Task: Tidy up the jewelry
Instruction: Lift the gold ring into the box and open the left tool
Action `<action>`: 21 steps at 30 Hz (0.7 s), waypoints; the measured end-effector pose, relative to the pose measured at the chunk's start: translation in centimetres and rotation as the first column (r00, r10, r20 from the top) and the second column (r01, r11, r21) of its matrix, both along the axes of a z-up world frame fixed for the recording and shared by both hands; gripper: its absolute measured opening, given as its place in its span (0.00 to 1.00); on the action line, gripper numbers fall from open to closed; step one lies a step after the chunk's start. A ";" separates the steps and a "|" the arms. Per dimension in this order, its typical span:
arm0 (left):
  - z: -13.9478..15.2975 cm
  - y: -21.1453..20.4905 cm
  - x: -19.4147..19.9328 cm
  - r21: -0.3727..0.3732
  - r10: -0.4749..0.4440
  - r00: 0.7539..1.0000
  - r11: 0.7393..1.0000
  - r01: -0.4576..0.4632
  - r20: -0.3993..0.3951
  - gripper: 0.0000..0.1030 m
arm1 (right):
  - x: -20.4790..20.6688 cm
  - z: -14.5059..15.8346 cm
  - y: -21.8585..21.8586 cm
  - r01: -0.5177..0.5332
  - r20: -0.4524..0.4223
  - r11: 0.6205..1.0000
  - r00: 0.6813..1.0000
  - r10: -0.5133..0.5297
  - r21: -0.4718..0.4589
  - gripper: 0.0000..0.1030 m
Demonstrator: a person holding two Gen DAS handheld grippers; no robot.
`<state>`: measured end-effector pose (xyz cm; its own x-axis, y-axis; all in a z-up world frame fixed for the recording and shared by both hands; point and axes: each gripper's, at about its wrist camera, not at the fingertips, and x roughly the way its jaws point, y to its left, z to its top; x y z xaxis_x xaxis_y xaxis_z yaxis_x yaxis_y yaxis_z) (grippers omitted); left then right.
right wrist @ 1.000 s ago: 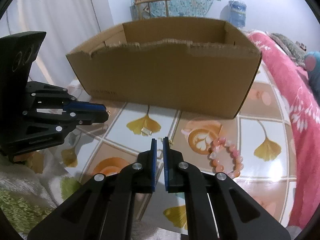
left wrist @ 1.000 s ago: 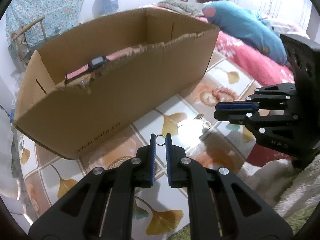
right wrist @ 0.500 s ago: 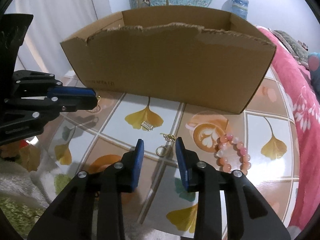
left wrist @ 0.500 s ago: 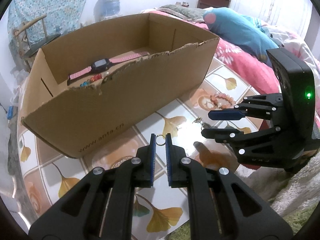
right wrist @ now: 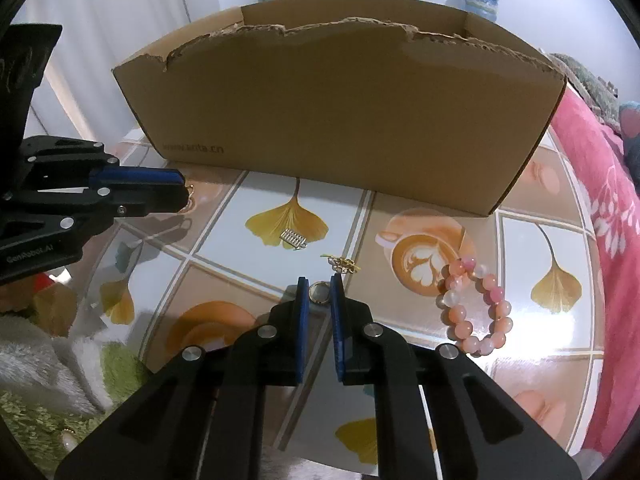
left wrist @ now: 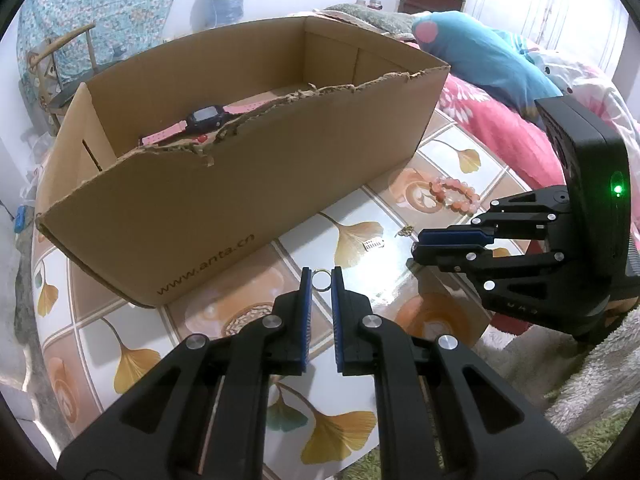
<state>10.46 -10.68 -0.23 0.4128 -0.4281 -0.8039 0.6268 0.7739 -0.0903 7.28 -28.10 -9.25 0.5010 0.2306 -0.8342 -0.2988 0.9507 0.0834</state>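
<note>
We are closing right gripper [right wrist: 319, 291]: jaws, just narrowing, now pinching small gold ring [right wrist: 319, 293] on table. Left gripper [left wrist: 321, 280] nearly closed, gripping second thin gold ring [left wrist: 321, 280]. Next likely: brown cardboard box [left wrist: 248, 184], pink-strapped watch [left wrist: 204, 118] inside. Pink bead bracelet [right wrist: 476, 306] lying on glossy ginkgo-leaf tablecloth [right wrist: 224, 252]. Pink bedding [right wrist: 600, 184] beyond.

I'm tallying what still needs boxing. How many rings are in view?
2: one gold ring between the left gripper pads, another ring between the right gripper pads. Others may hide in the box.
</note>
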 end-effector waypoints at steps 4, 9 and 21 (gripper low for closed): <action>0.2 0.2 0.1 -0.008 0.000 1.000 1.000 0.000 0.001 0.08 | -0.6 0.5 0.1 0.005 0.006 1.000 1.000 -0.005 0.009 0.11; 2.2 0.3 0.0 -0.061 -0.025 1.000 0.998 0.025 0.012 0.08 | -0.8 3.2 -1.2 -0.010 0.046 0.999 0.999 0.008 0.037 0.11; 10.7 1.1 6.3 -0.195 -0.034 0.986 0.979 0.066 0.162 0.08 | 7.0 13.9 -2.8 -0.171 0.215 0.969 0.968 0.131 0.178 0.11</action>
<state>16.79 -9.60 10.45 0.5010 -0.5961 -0.6274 0.6829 0.7177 -0.1366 14.33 -30.95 4.65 0.5997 0.4632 -0.6526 -0.4669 0.8648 0.1847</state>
